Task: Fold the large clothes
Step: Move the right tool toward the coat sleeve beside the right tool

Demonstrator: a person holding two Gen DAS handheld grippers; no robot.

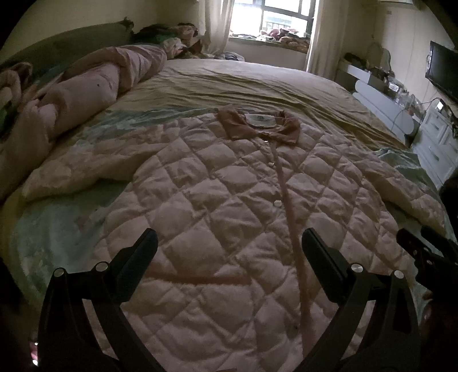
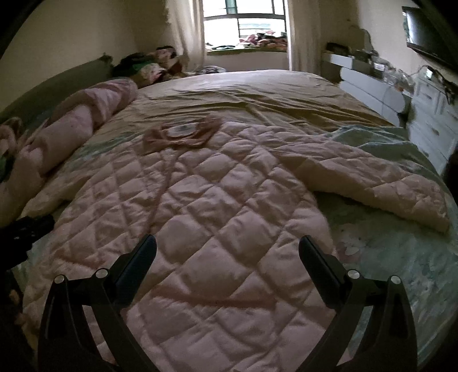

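A large pink quilted jacket point(image 1: 229, 206) point(image 2: 200, 206) lies spread front up on the bed, its darker pink collar point(image 1: 257, 126) point(image 2: 183, 131) at the far end and both sleeves point(image 1: 86, 166) point(image 2: 372, 177) stretched out sideways. My left gripper point(image 1: 229, 243) hovers open above the jacket's lower front, over the button placket, with nothing between its fingers. My right gripper point(image 2: 227, 249) is open too, above the lower right part of the jacket. The right gripper's dark tip point(image 1: 420, 246) shows at the right edge of the left wrist view.
The bed point(image 1: 257, 83) has a tan sheet at the far end and a pale green floral cover point(image 2: 400, 251) near me. A rolled pink duvet point(image 1: 100, 85) lies along the left side. White drawers point(image 2: 432, 120) and a TV point(image 1: 443, 71) stand at the right; a window point(image 2: 243, 20) is behind.
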